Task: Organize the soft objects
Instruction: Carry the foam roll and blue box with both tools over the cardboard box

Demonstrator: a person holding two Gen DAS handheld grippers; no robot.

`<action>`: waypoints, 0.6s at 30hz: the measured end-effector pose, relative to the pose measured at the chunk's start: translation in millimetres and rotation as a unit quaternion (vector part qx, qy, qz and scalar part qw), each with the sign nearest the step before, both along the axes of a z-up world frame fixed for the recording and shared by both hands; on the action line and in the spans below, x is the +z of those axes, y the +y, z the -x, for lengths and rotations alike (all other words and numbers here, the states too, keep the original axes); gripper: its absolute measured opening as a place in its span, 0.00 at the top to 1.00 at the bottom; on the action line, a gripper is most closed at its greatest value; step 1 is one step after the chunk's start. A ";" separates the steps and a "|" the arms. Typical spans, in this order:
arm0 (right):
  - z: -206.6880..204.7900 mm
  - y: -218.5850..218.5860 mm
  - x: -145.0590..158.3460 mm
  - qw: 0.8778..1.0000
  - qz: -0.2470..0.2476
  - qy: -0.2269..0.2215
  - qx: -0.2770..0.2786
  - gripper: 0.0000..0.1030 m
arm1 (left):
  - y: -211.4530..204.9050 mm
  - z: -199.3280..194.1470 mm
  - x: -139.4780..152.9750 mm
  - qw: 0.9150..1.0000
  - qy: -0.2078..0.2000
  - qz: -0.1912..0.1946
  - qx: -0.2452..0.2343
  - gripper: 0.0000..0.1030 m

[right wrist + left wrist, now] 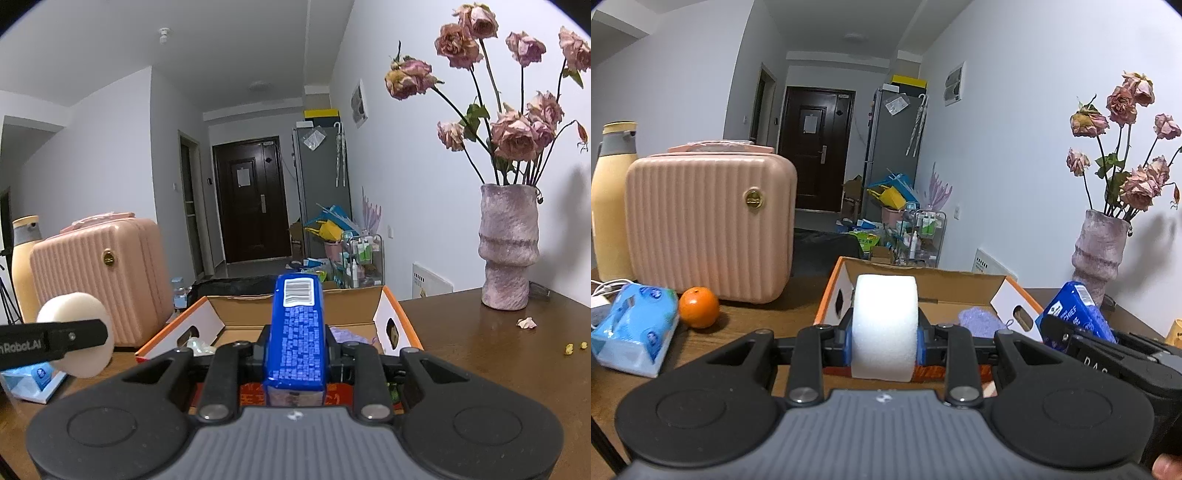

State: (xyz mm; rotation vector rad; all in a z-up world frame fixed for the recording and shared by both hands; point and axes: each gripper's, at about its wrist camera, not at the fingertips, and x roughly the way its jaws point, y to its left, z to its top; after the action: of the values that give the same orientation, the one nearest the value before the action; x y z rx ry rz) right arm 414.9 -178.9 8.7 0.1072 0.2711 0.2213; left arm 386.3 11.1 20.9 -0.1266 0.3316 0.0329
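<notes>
My left gripper [884, 338] is shut on a white round sponge [884, 325] and holds it above the near edge of an open cardboard box [960, 286]. My right gripper [295, 349] is shut on a blue tissue pack [297, 332] and holds it over the same box [295, 308]. The sponge also shows at the left in the right wrist view [79, 343]. The blue pack shows at the right in the left wrist view [1075, 314]. A purple fluffy cloth [979, 321] lies inside the box.
A pink ribbed case [709, 225], a cream bottle [611, 206], an orange [699, 307] and a light blue tissue pack [635, 328] sit on the brown table to the left. A pink vase of dried roses [508, 247] stands on the right.
</notes>
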 end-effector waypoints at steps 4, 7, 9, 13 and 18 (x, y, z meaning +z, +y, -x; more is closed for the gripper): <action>-12.8 -1.1 0.7 1.000 0.003 0.003 0.000 0.77 | -5.2 -15.4 0.0 1.000 -0.002 0.001 -0.002 0.71; -21.7 -0.8 3.0 1.000 0.005 0.003 -0.001 0.77 | -7.9 -24.8 0.5 1.000 -0.003 0.002 -0.003 0.71; -28.5 -0.8 4.6 1.000 0.006 0.005 -0.002 0.77 | -9.6 -32.2 1.4 1.000 -0.005 0.002 -0.004 0.71; -42.2 -2.9 7.9 1.000 0.006 0.013 -0.003 0.77 | -12.0 -46.1 1.7 1.000 -0.007 0.003 -0.004 0.71; -59.2 -2.9 10.0 1.000 0.017 0.024 -0.005 0.77 | -13.6 -62.7 1.2 1.000 -0.007 0.004 -0.002 0.71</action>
State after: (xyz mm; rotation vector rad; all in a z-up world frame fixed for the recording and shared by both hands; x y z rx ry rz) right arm 474.1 -181.8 18.6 0.0814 0.3225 0.2036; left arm 449.1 -2.5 22.2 -0.1330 0.3186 0.0268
